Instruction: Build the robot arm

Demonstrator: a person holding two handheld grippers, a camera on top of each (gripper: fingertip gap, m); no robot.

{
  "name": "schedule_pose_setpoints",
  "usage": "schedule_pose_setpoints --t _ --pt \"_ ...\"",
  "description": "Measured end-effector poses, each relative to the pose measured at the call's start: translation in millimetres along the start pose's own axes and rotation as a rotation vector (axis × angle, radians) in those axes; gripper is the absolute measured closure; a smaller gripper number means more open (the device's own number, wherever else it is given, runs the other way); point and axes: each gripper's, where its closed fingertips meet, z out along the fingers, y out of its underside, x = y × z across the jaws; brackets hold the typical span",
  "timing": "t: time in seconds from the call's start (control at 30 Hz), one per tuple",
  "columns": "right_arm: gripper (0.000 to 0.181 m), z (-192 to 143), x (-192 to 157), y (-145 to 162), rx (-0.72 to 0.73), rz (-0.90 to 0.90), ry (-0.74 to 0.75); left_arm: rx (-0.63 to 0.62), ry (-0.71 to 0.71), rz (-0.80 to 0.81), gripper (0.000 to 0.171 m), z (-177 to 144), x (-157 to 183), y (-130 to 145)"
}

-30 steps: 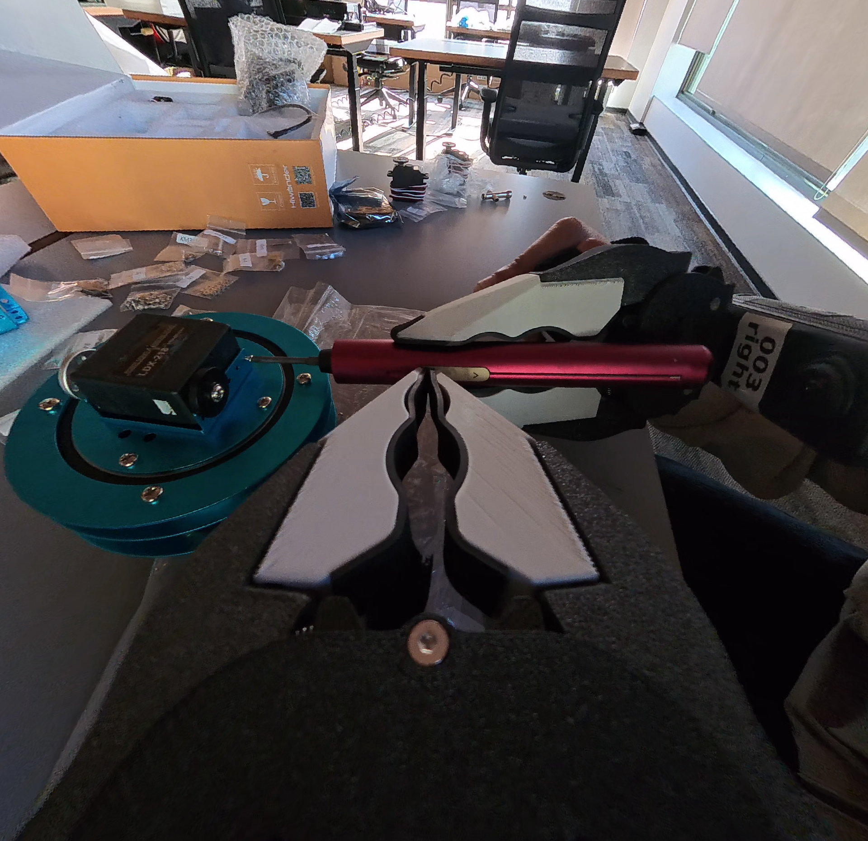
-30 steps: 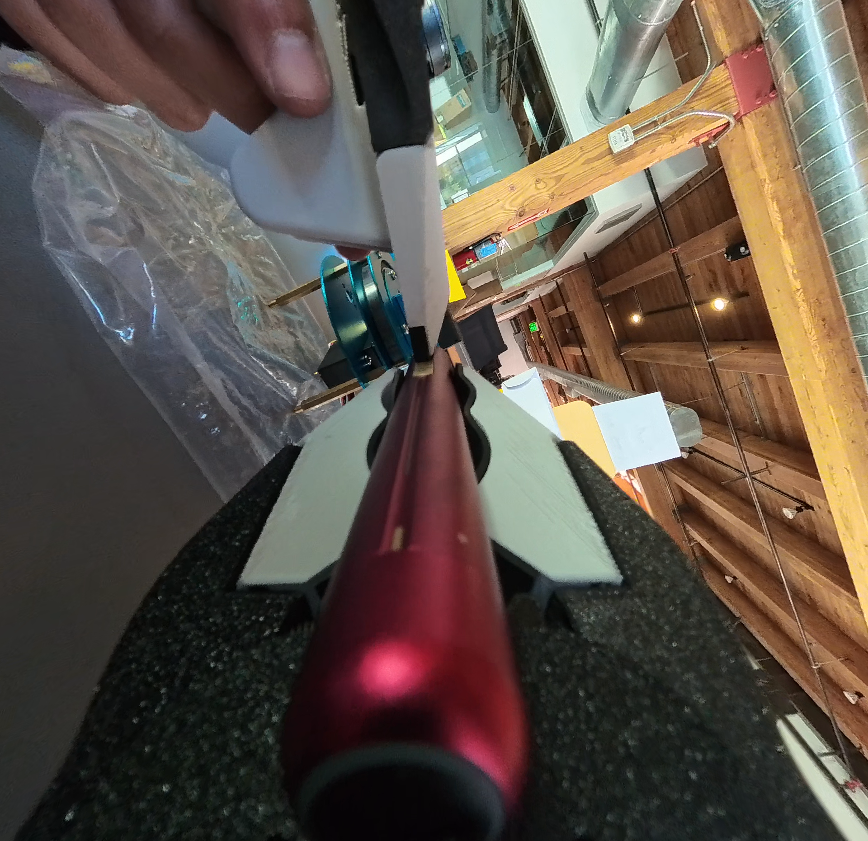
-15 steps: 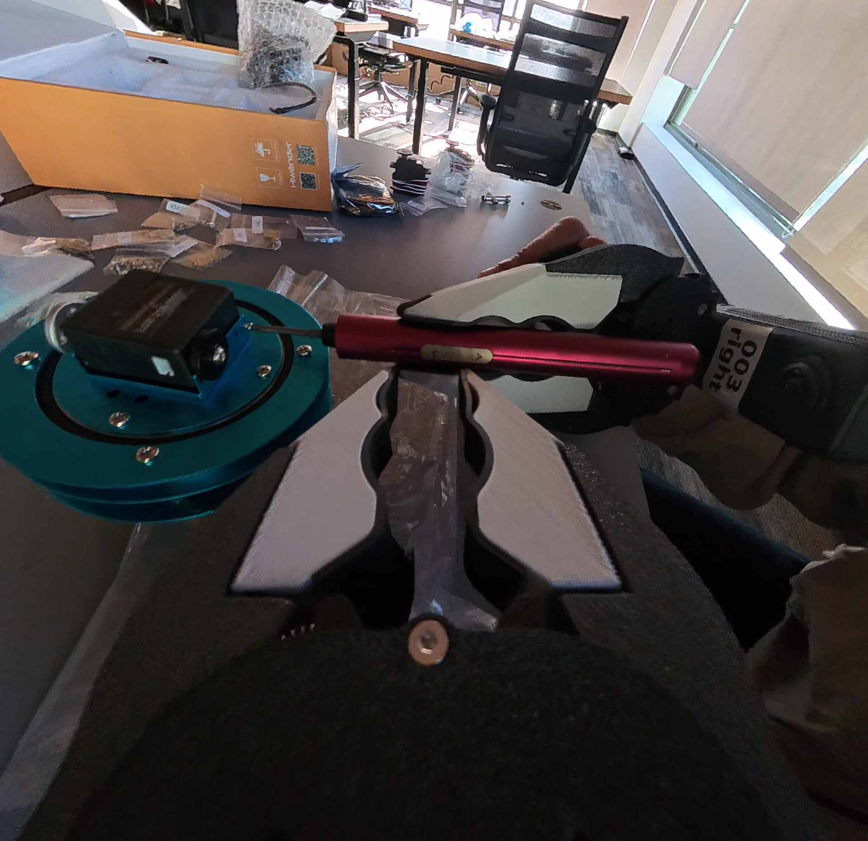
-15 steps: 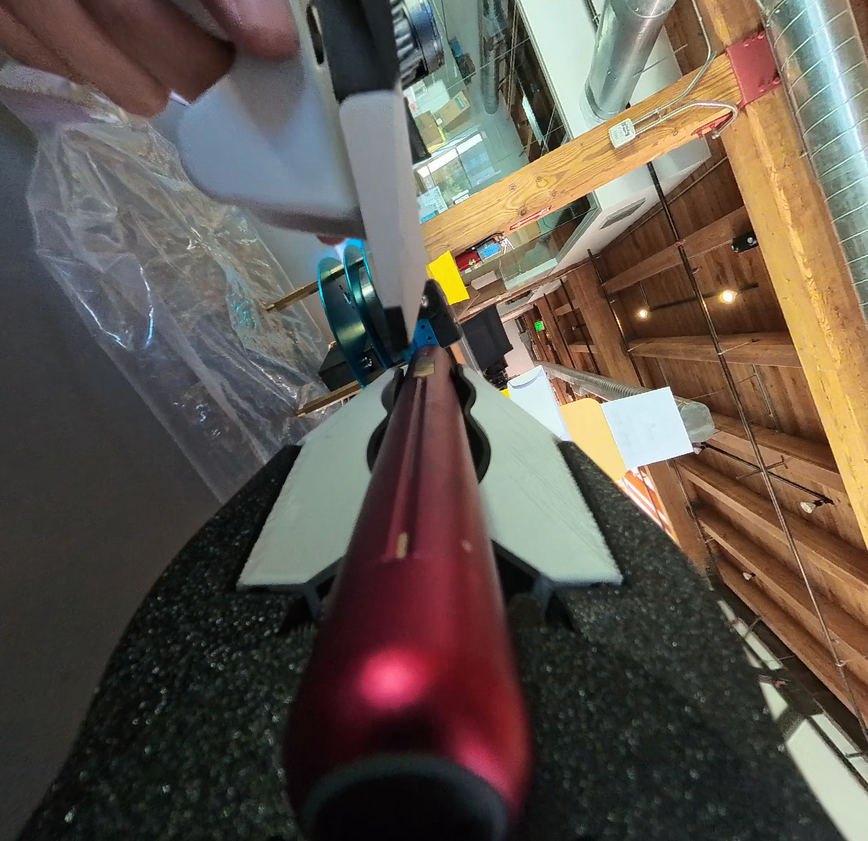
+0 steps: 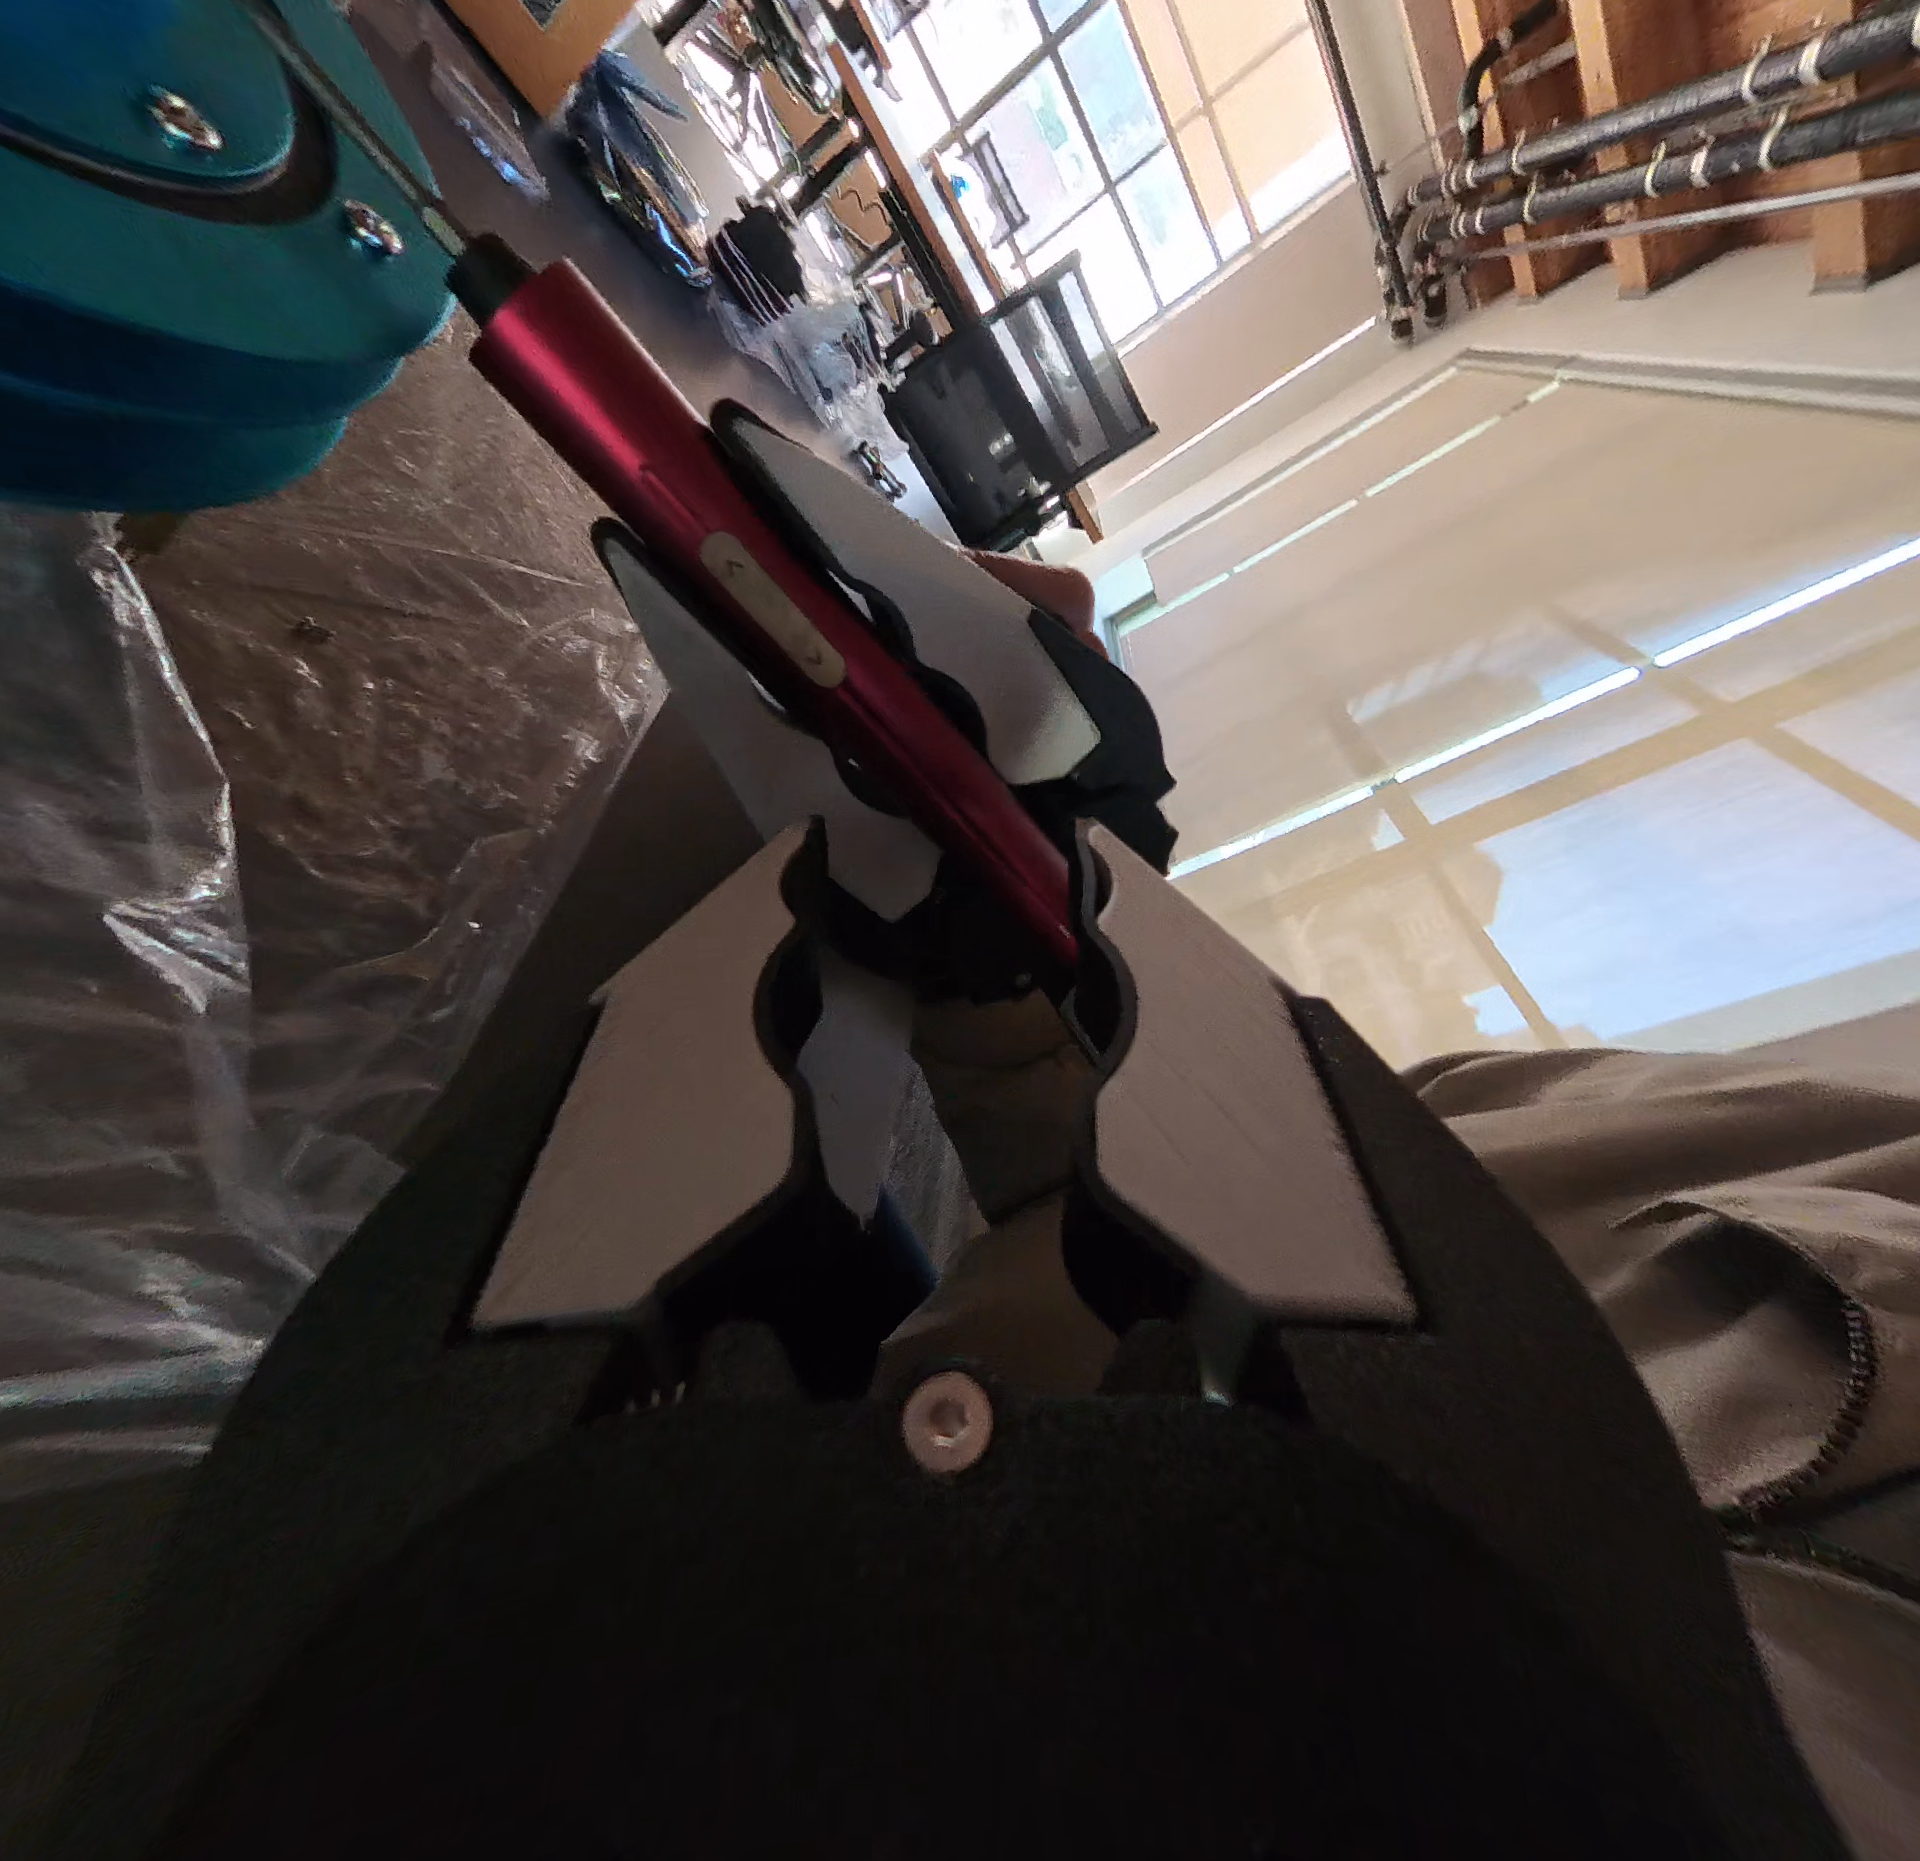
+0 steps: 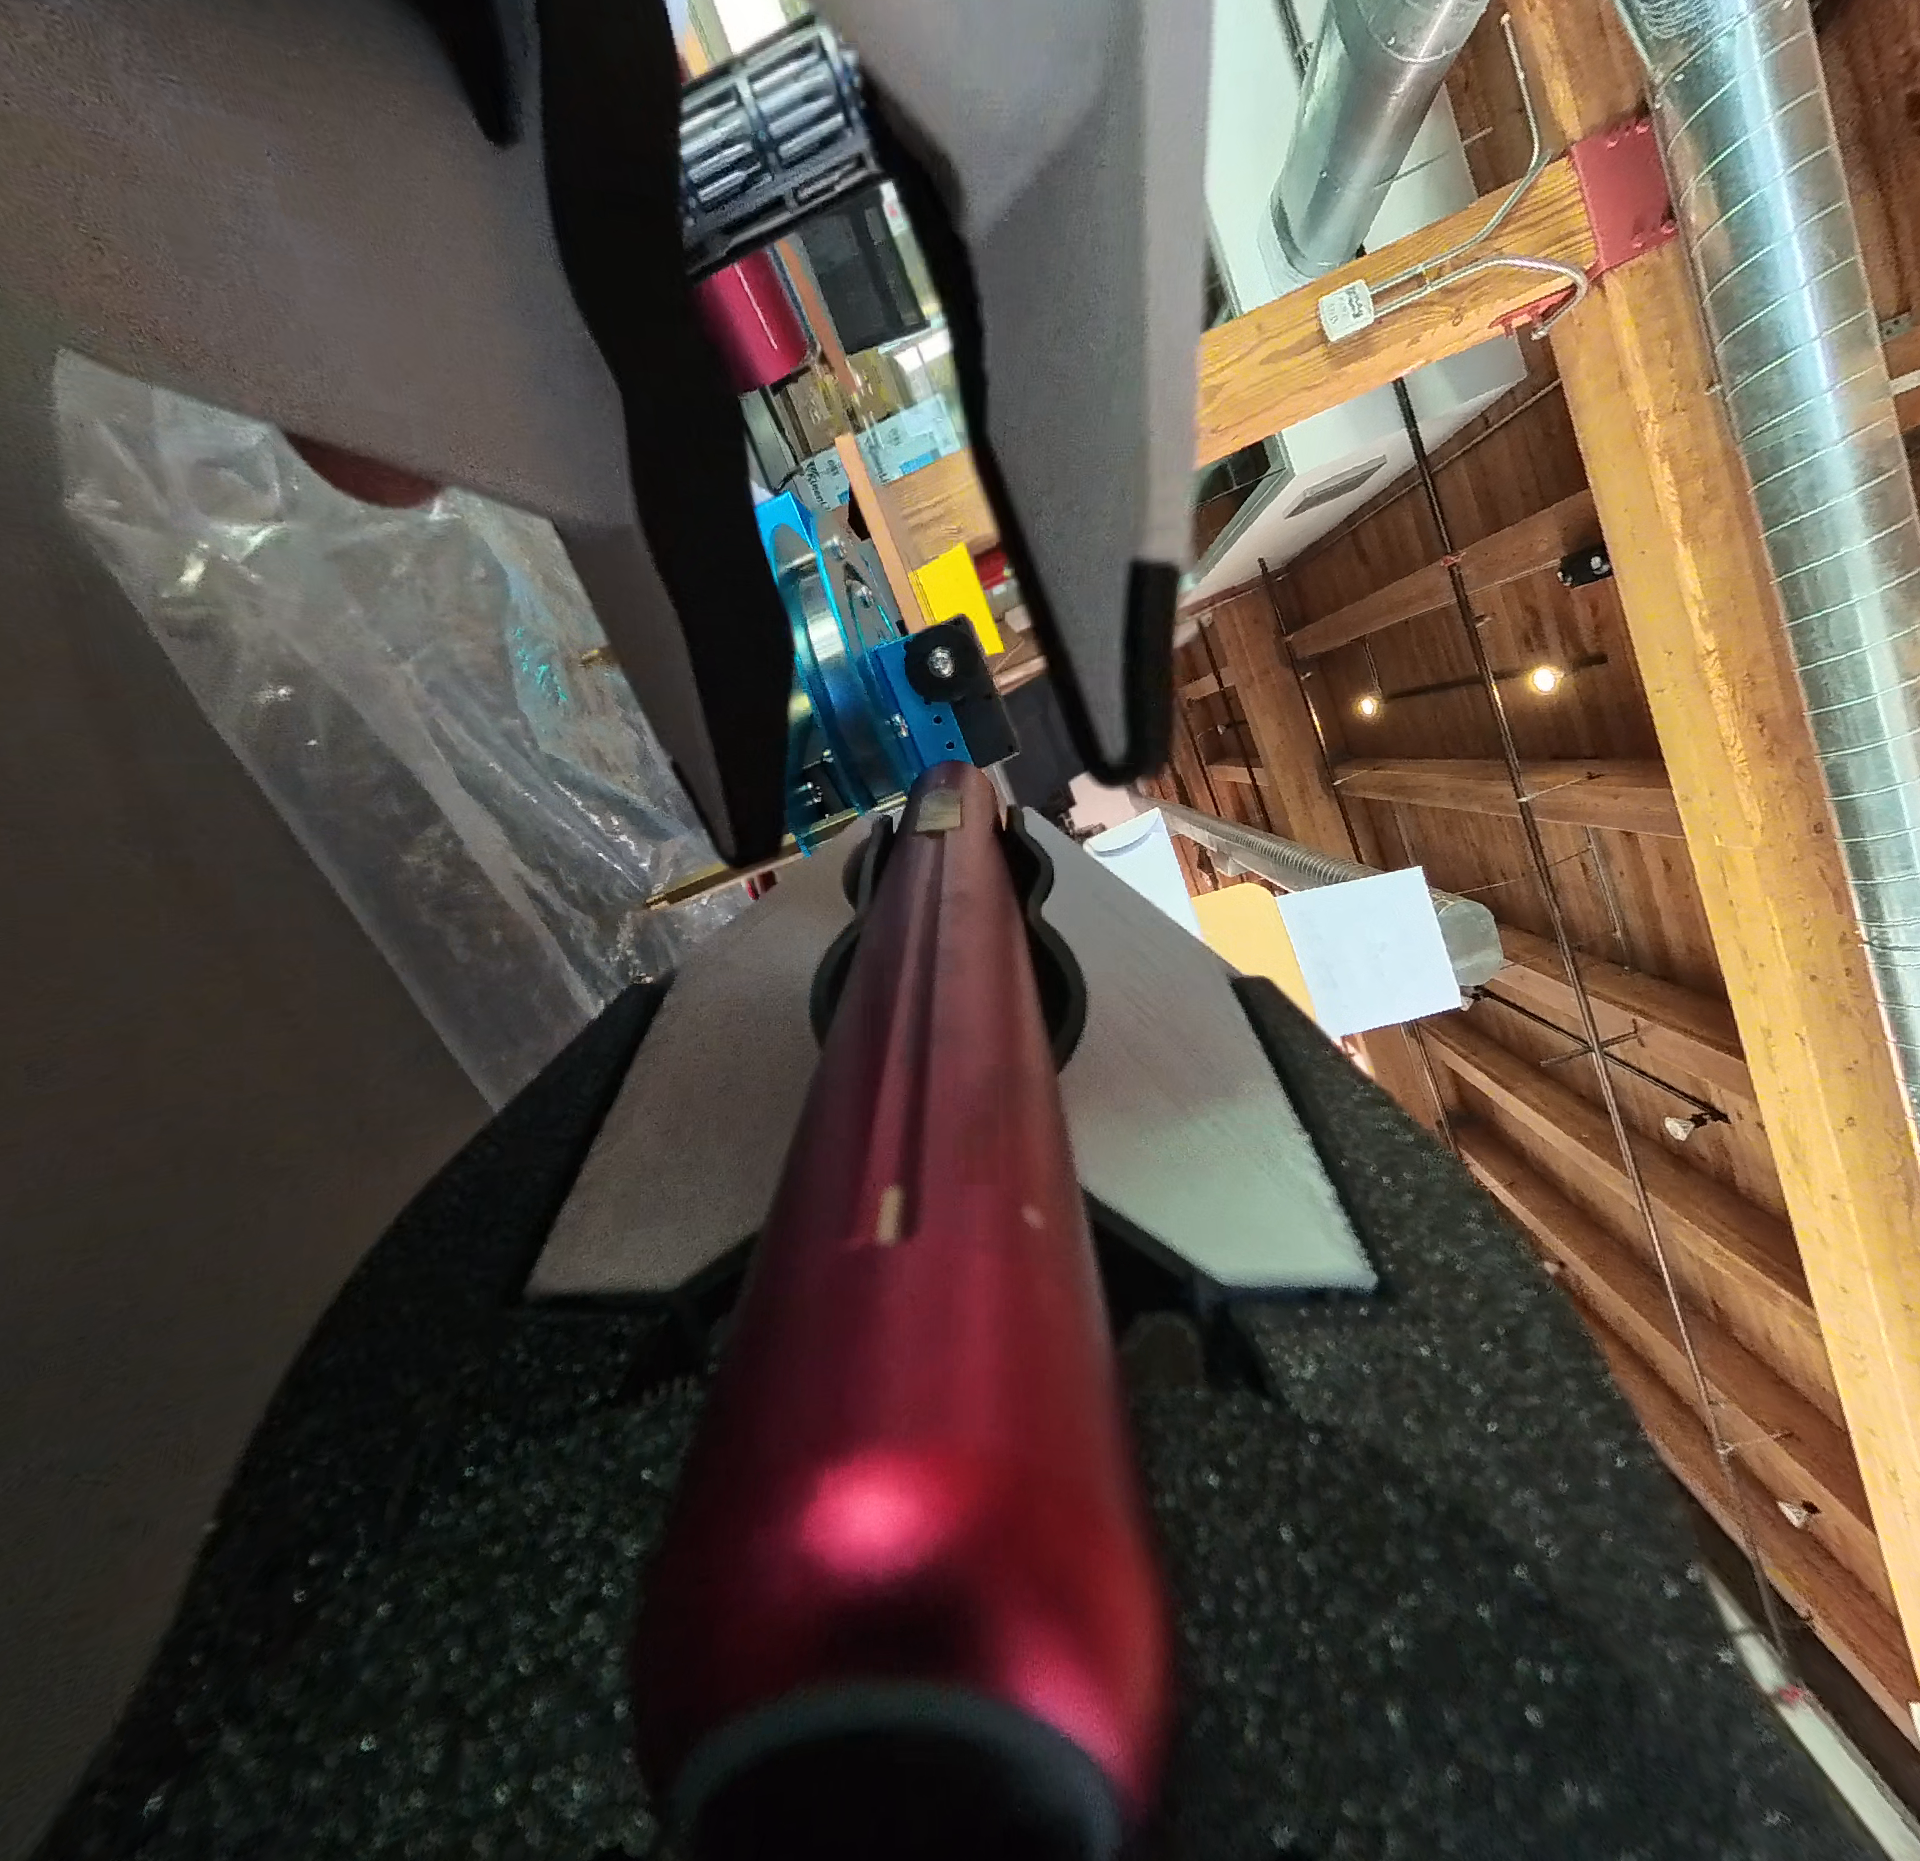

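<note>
The right tongs (image 6: pixel 940 847) clamp shut around a red screwdriver (image 6: pixel 914 1292), gripping the barrel near its front end so that the handle runs back along the fingers towards the camera. The left tongs (image 5: pixel 940 855) stand wide open and hold nothing. Their two fingers straddle the right tongs and the screwdriver barrel from the side. One fingertip lies close against the right tongs, but whether it touches cannot be told.

The screwdriver's thin bit (image 5: pixel 343 118) reaches across the face of a teal metal disc (image 5: pixel 156 284), which stands on brass posts above the counter (image 6: pixel 156 1188). In the right wrist view the barrel points almost straight at a small black block (image 6: pixel 966 699) on a blue bracket mounted on the disc. A screw head shows at the block's end. The bit's tip is hidden, so its seating cannot be judged.

The grip looks firm and centred, with the barrel in line with the fingers. A crumpled clear plastic bag (image 5: pixel 260 876) lies on the counter just beneath the disc.
</note>
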Motion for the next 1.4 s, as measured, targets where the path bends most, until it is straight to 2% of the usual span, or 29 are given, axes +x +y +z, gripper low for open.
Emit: schedule_pose_setpoints --t 0.17,0.27,0.37,0.47,0.5,0.57,0.63,0.7,0.73,0.83,1.0,1.17,1.4 --pt "0.165 0.4 -0.8 0.2 -0.005 -0.024 0.008 -0.040 -0.078 -0.026 0.128 11.6 -9.3 12.0" --pt "0.161 0.7 -0.9 0.1 -0.008 -0.028 0.011 -0.052 -0.129 -0.016 0.130 5.4 -10.0 13.3" --pt "0.162 0.6 -0.9 0.1 -0.009 -0.033 0.013 -0.012 -0.234 0.137 0.130 -14.0 -18.0 -4.1" --pt "0.162 0.6 -0.6 0.4 -0.005 -0.020 0.009 0.047 -0.364 0.334 0.131 -29.1 -41.3 -29.2" --pt "0.161 0.6 -0.3 0.7 -0.003 -0.011 0.006 0.086 -0.342 0.314 0.130 -28.4 -43.8 -35.7" --pt "0.162 0.6 0.2 1.3 0.004 0.008 -0.001 0.155 -0.187 0.134 0.129 -19.6 -37.5 -40.8" --pt "0.162 1.0 1.2 2.2 0.009 0.030 -0.007 0.236 -0.020 -0.039 0.120 -9.9 -29.7 -43.8" --pt "0.162 1.7 2.1 3.5 0.009 0.052 -0.013 0.340 0.094 -0.176 0.119 -3.3 -24.9 -46.6" --pt "0.162 1.9 2.5 4.0 0.009 0.062 -0.016 0.382 0.116 -0.230 0.120 -1.1 -27.2 -46.5" --pt "0.163 2.0 4.0 5.1 0.013 0.098 -0.027 0.464 0.139 -0.343 0.143 -0.8 -39.6 -47.2" --pt "0.163 2.1 6.2 6.6 0.021 0.166 -0.047 0.458 0.132 -0.403 0.145 7.1 -49.5 -51.7" --pt "0.162 2.4 5.6 6.7 0.020 0.172 -0.051 0.444 0.220 -0.475 0.145 8.3 -45.5 -49.8" --pt "0.162 2.6 6.1 7.1 0.024 0.212 -0.066 0.436 0.246 -0.474 0.149 10.9 -42.5 -49.2"
